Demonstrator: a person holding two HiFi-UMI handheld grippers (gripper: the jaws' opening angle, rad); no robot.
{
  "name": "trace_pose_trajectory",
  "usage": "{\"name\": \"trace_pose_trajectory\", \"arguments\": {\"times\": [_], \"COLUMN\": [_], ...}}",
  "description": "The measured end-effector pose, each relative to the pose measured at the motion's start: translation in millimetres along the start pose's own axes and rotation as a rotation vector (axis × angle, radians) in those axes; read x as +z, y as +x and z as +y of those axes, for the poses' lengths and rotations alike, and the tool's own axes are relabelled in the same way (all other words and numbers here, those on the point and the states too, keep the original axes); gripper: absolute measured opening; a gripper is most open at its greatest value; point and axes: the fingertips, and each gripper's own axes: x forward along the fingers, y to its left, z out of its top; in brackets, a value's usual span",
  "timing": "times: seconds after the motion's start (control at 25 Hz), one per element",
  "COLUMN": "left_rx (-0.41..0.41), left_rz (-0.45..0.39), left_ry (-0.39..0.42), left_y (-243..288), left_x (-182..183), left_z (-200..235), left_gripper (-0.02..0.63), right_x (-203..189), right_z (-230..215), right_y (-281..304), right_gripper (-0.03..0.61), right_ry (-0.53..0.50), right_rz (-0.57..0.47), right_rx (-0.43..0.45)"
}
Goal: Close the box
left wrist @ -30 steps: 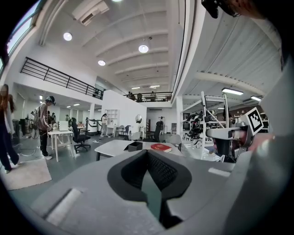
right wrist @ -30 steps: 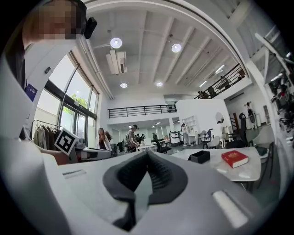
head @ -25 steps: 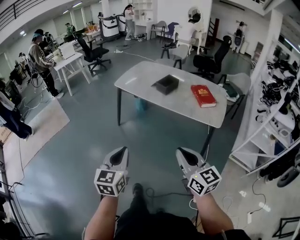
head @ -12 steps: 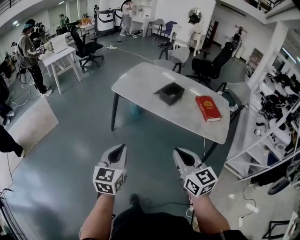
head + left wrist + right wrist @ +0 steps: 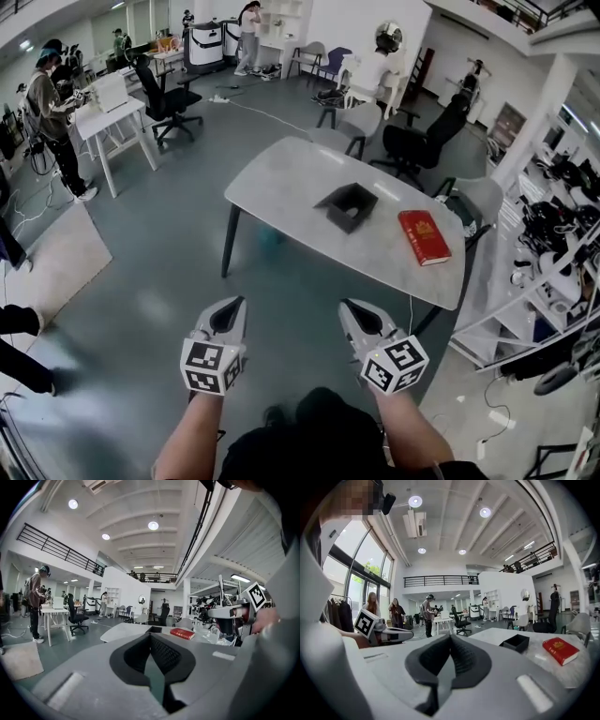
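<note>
Head view: the open black box (image 5: 349,205) stands at the middle of the table (image 5: 281,178). A red book (image 5: 424,236) lies near it on the right, apart from it. Both claws hang over the floor, well short of the table. Only the right gripper view shows the box side-on, with its walls upright. The left gripper view shows just its rim past the jaws. Left claw (image 5: 151,639): jaws together, nothing between. Right claw (image 5: 450,641): jaws together, empty, touching nothing.
</note>
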Motion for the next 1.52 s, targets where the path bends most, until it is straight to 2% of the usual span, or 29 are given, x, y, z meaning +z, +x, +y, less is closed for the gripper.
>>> {"name": "trace_pose_trajectory", "arguments": {"times": [0.24,0.44,0.76,1.08,1.52], "left_rx": [-0.005,-0.016,-0.026,-0.033,-0.085], "left_rz": [0.02,0.021,0.092,0.141,0.094], "left_ry": [-0.003,-0.015,-0.016,0.016,0.03], "left_y": [47,106,232,361,450], "left_x": [6,16,21,34,71], "left_z": [20,35,53,64,67], "left_gripper": [0.009,0.009,0.009,0.009,0.009], "right_x": [3,-1,5,17,39], "right_z": [-34,-78,-177,-284,-340], "right_y": [43,84,161,228,273], "right_gripper": [0.003,0.002,0.002,0.002,0.002], "right_ry": [0.033,0.058,0.054,0.079,0.045], "right_rz": [-0.014,-0.017,0.014,0.02,0.034], "right_rx": [0.009,0.016,0.026,0.028,0.007]}}
